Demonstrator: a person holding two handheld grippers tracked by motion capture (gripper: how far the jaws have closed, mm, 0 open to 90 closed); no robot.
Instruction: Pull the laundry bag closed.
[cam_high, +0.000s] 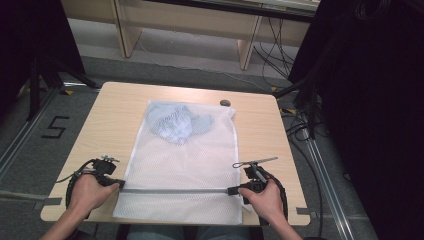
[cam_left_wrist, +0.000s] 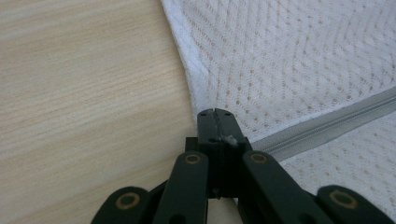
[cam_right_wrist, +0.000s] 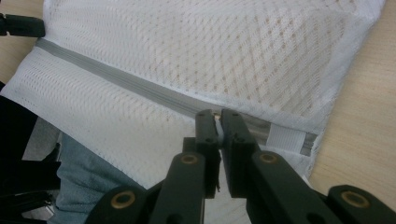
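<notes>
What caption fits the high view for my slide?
Left tool and right tool pinch opposite ends of a white mesh bag's grey zipper.

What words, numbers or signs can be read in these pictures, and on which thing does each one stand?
"5": black numeral on the grey floor, left of the light wooden table.
The white mesh zip bag carries no readable text; the pale patterned cloth inside it shows faint marks too blurred to read.
</notes>
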